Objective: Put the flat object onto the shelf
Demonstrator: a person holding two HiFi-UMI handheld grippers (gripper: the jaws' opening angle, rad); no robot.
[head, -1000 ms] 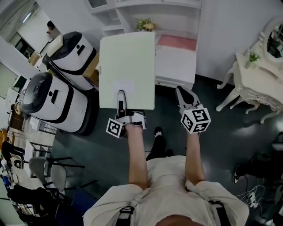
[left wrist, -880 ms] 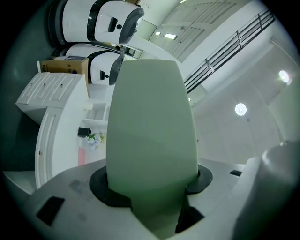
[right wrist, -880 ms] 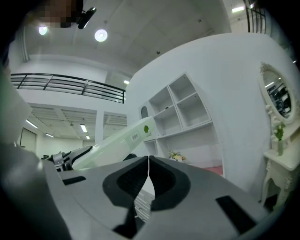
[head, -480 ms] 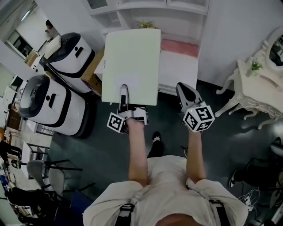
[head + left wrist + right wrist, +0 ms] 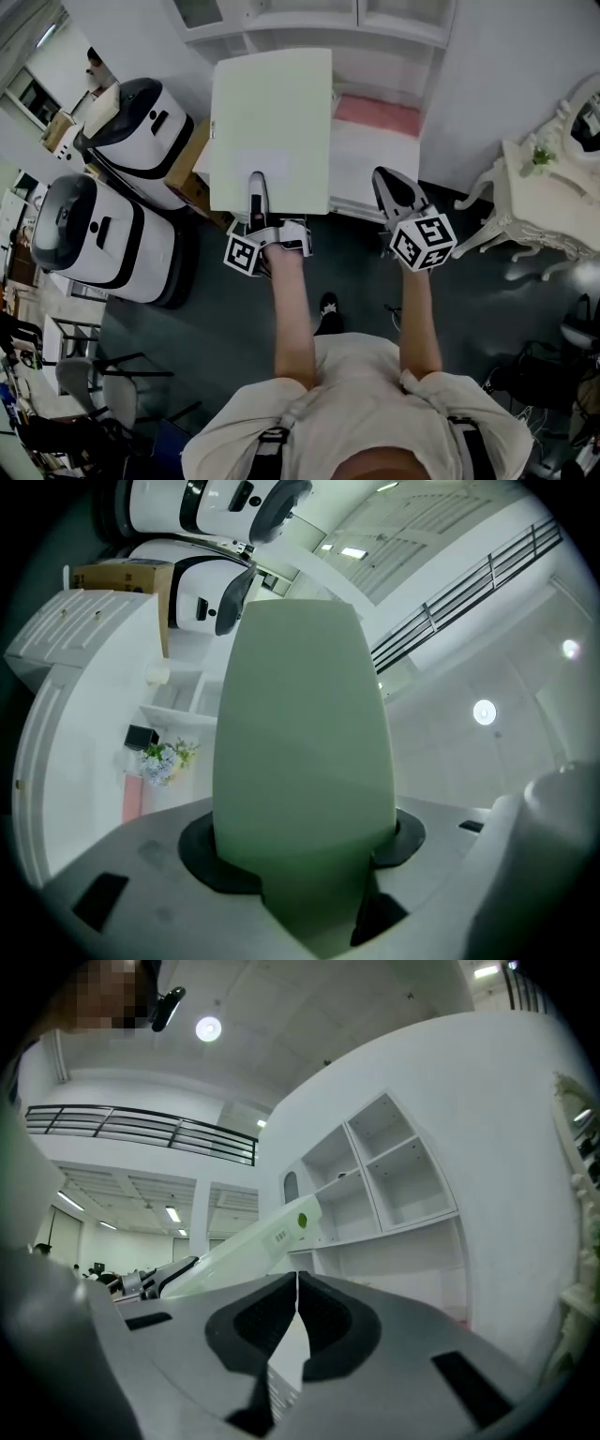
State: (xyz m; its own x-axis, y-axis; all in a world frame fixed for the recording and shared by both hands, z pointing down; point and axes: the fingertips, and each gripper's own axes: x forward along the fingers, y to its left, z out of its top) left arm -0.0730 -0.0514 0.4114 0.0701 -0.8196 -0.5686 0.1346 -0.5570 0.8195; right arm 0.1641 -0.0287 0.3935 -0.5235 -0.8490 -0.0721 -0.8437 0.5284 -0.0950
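- The room has a dark floor (image 5: 234, 309). A white shelf unit (image 5: 398, 23) stands at the top centre of the head view, with a pink patch (image 5: 375, 112) on its lower ledge.
- At the left edge stand two rounded white-and-black machines (image 5: 103, 234), with a cardboard box (image 5: 183, 169) beside the upper one.
- Left of centre, the left gripper (image 5: 256, 187) pinches the near edge of the flat pale-green board (image 5: 272, 122). In the left gripper view the board fills the gap between the pads.
- The board is in the air in front of the shelf and its far edge overlaps the upper compartments in the picture. It rests on no ledge yet.
- Right of centre, the right gripper (image 5: 389, 187) carries nothing, with its jaws pressed together.
- An ornate white table (image 5: 544, 197) sits at the far right.
- Progress, as I judge it: the pick-up is done and the carry is nearly over. Setting the board on a shelf and letting go are left.
- Against a second ago, the board and both grippers sit higher in the frame. The flowers once visible past the board's far edge are now covered by it.
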